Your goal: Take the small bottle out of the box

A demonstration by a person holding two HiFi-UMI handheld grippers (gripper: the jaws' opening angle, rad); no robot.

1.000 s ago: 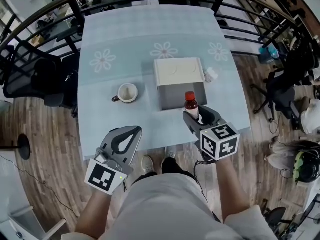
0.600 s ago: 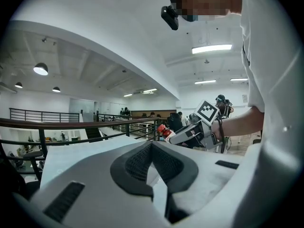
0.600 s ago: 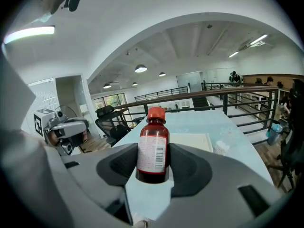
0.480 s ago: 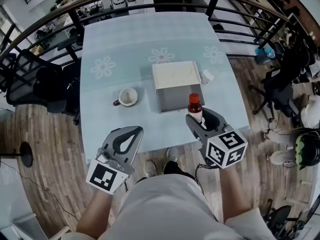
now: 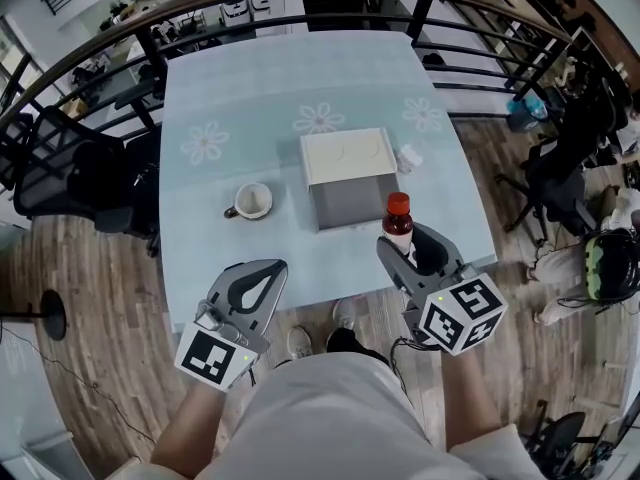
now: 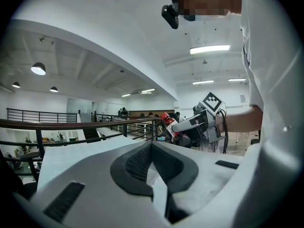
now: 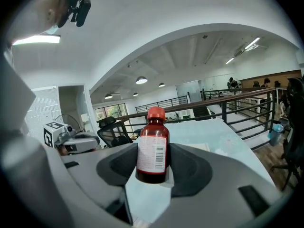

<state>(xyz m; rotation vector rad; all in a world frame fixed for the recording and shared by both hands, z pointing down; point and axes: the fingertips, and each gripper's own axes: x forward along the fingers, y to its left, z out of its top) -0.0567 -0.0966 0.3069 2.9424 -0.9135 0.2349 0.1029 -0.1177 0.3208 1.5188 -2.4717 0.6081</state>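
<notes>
A small brown bottle [image 5: 398, 222] with a red cap and white label stands upright between the jaws of my right gripper [image 5: 405, 245], which is shut on its body. It hangs in the air just in front of the open white box [image 5: 349, 175], near the table's front right edge. In the right gripper view the bottle [image 7: 153, 146] fills the middle between the dark pads. My left gripper [image 5: 251, 282] hovers at the table's front edge, shut and empty. From the left gripper view, the bottle [image 6: 166, 121] shows tilted in the right gripper [image 6: 189, 124].
A white mug [image 5: 250, 201] stands left of the box on the pale blue flowered table [image 5: 250, 88]. A small white object [image 5: 409, 157] lies right of the box. A black railing and office chairs ring the table; wooden floor lies below.
My right gripper has risen with the bottle and drawn back from the box toward the person. The left gripper has stayed where it was.
</notes>
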